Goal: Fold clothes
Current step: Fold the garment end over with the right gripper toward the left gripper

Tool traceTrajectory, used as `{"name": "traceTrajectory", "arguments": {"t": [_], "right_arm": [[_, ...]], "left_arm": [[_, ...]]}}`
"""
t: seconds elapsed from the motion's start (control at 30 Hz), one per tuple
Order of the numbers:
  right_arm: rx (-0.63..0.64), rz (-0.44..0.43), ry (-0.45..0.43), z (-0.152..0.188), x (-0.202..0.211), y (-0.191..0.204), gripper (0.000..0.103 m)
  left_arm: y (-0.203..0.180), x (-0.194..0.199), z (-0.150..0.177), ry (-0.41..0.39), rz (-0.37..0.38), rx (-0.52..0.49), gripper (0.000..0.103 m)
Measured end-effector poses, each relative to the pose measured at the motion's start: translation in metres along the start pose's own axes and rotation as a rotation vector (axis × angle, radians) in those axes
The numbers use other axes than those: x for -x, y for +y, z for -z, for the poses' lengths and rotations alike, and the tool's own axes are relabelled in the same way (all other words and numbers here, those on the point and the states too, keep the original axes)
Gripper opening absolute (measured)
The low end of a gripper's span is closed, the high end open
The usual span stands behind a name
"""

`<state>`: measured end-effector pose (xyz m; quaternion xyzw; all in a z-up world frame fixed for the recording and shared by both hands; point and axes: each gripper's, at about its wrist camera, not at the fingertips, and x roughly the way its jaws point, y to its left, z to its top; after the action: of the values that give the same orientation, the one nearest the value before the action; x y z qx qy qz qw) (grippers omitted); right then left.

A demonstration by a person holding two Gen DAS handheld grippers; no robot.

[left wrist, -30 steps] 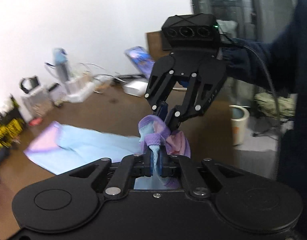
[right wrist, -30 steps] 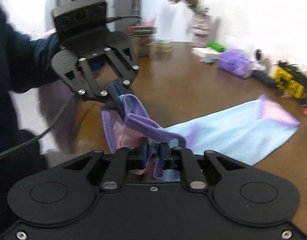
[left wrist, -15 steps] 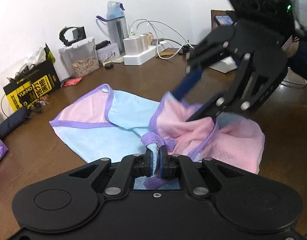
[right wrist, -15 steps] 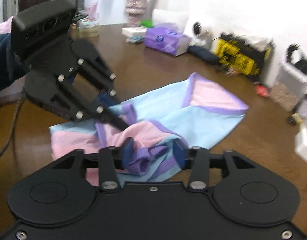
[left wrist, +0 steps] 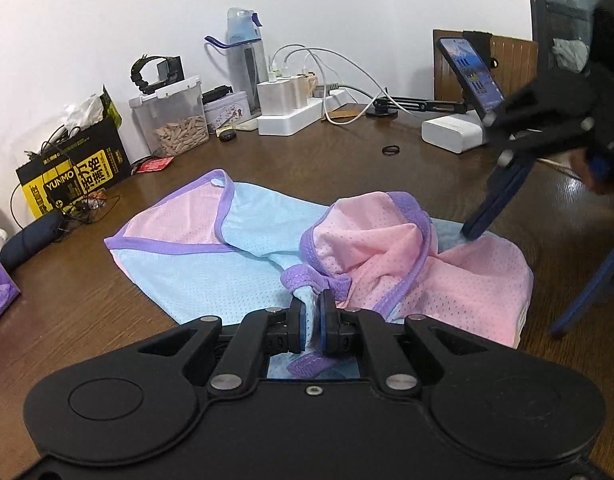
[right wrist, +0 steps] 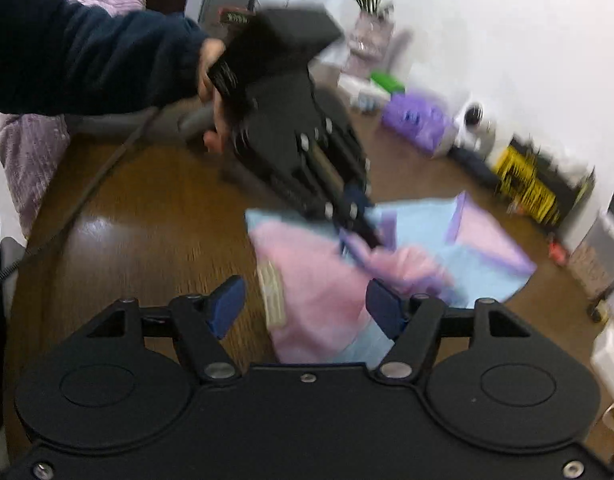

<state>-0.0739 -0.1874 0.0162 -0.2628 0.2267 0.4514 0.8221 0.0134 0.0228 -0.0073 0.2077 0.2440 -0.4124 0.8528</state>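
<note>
A mesh garment [left wrist: 243, 272] in light blue and pink with purple hems lies crumpled on the brown table [left wrist: 327, 168]. My left gripper [left wrist: 311, 308] is shut on a bunched purple hem at the garment's near edge, low over the table. My right gripper [left wrist: 515, 283] stands open at the garment's right side, one blue fingertip [left wrist: 473, 234] down by the pink cloth. In the blurred right wrist view the right gripper [right wrist: 305, 304] holds nothing, with the pink cloth [right wrist: 307, 272] below its fingers. The left gripper [right wrist: 355, 220] pins the hem beyond it.
Along the wall stand a water bottle [left wrist: 245, 64], a power strip with chargers [left wrist: 291, 108], a clear container [left wrist: 171, 120] and a yellow-black box [left wrist: 75, 176]. A phone on a stand [left wrist: 467, 76], a white box [left wrist: 453, 134] and a hair tie [left wrist: 391, 149] sit at the back right.
The garment came down from mid-air onto the table. My right gripper opened, let go of the hem and drew away to the right. The left gripper stayed shut on it.
</note>
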Motion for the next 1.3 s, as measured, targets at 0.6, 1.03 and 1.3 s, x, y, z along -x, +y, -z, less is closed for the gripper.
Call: {"name": "traceTrajectory", "arguments": {"t": [0.6,1.03,1.3], "right_arm": [[-0.190,-0.129,-0.088,0.013,-0.004,-0.034,0.013],[-0.166,-0.148,-0.064,0.011,0.020,-0.012,0.013],[0.041,0.108,-0.004,0.008,0.019,0.034,0.077]], "left_arm": [[-0.061,0.083,0.012,-0.151,0.038,-0.178,0.099],[-0.064,0.049,0.020,-0.042,0.224,-0.119,0.018],[-0.052,0.047,0.015,-0.008,0.245,0.000,0.015]]}}
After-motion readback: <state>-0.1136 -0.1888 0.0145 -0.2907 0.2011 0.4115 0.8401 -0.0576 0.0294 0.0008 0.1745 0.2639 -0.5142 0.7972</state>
